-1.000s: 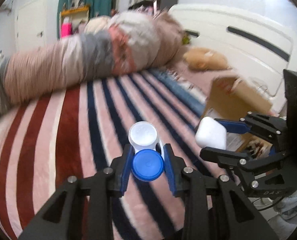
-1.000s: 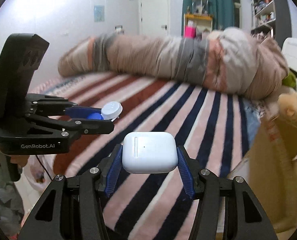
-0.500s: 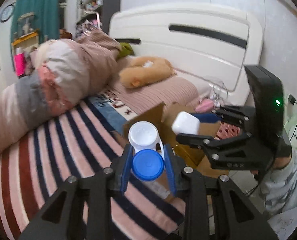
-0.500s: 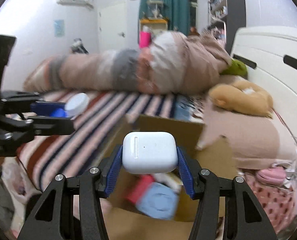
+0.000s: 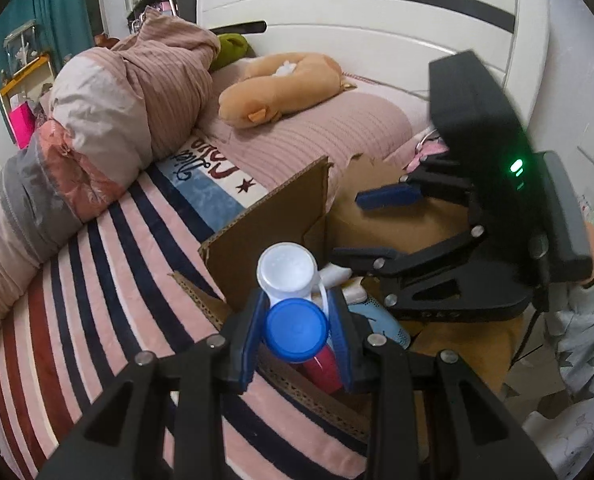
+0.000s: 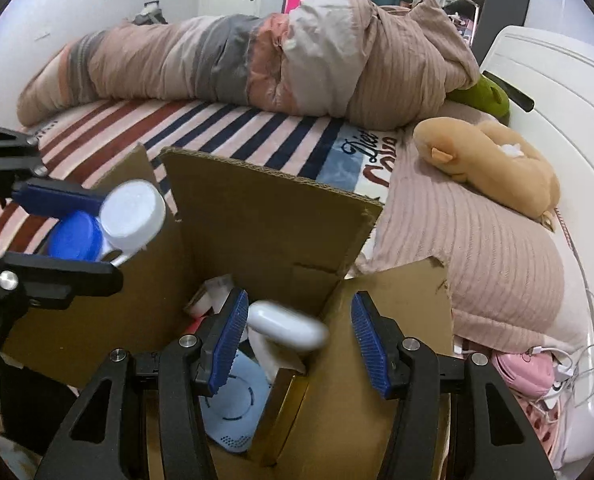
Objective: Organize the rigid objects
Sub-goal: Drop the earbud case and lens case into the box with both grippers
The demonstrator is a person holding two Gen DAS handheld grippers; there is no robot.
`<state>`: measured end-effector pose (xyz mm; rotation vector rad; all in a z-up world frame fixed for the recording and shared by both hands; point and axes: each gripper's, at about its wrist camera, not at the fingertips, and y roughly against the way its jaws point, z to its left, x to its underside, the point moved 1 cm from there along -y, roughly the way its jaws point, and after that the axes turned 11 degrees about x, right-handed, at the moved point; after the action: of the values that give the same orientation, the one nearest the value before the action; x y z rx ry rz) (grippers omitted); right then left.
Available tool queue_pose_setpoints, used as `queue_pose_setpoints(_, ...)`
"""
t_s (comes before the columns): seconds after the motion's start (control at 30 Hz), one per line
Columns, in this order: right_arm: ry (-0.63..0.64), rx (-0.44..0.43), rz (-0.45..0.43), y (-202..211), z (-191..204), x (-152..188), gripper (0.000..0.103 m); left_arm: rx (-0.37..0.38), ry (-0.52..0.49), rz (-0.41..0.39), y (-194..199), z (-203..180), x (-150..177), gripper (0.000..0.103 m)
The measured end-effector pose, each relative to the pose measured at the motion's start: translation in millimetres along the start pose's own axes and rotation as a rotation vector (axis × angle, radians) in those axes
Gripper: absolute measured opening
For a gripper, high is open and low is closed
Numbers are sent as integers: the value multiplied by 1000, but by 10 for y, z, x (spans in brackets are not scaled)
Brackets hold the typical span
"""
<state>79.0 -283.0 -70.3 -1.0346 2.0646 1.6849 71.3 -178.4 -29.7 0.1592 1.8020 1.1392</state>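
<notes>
My left gripper [image 5: 297, 330] is shut on a contact lens case [image 5: 295, 328] with one blue and one white cap, held over the near rim of an open cardboard box [image 5: 265, 236]. It also shows in the right wrist view [image 6: 105, 228]. My right gripper [image 6: 297, 344] is open above the box [image 6: 265, 232]. A white earbud case [image 6: 287, 326], blurred, is between its pads and falling free into the box. The right gripper [image 5: 373, 228] shows open and empty in the left wrist view.
The box holds a light blue item [image 6: 229, 412], a red item [image 5: 323, 372] and white items. It stands beside a bed with a striped blanket [image 5: 97, 280], a rolled duvet [image 6: 257, 52], a tan plush toy [image 6: 493, 164] and a white headboard [image 5: 377, 28].
Both grippers have swung from the blanket to over the box. My right gripper has opened and let go of the white earbud case, which now drops. The left keeps its grip.
</notes>
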Motion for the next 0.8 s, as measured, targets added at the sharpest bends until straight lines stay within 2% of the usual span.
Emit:
queue_pose_setpoints(0.23,-29,-34,-14,26,-33,52,51,-13,-5,17,-58,0,-9,30)
queue_pose_setpoints(0.37,-41,-36,-15,38,-55,75,51,-5,-3,12,-47,-10,-9,40)
queue_pose_setpoints(0.47,-54,-38,-17,76,-66,80,51,-6,2,0,-2,-18,5,43)
queue_pose_setpoints(0.53,-61,-44,-22,117,-73,81,51,-7,15,-14,64,-9,15,48)
queue_pose_setpoints(0.63,-64,-57,-41,210,-70,73,52,-23,42,-69,269,6,36,62)
queue_pose_setpoints(0.7,-69,-87,-73,297,-78,59,60,-35,57,-106,408,13,59,72)
queue_pose_setpoints(0.8,-85,-152,-145,494,-86,40,61,-77,99,-176,679,42,117,82)
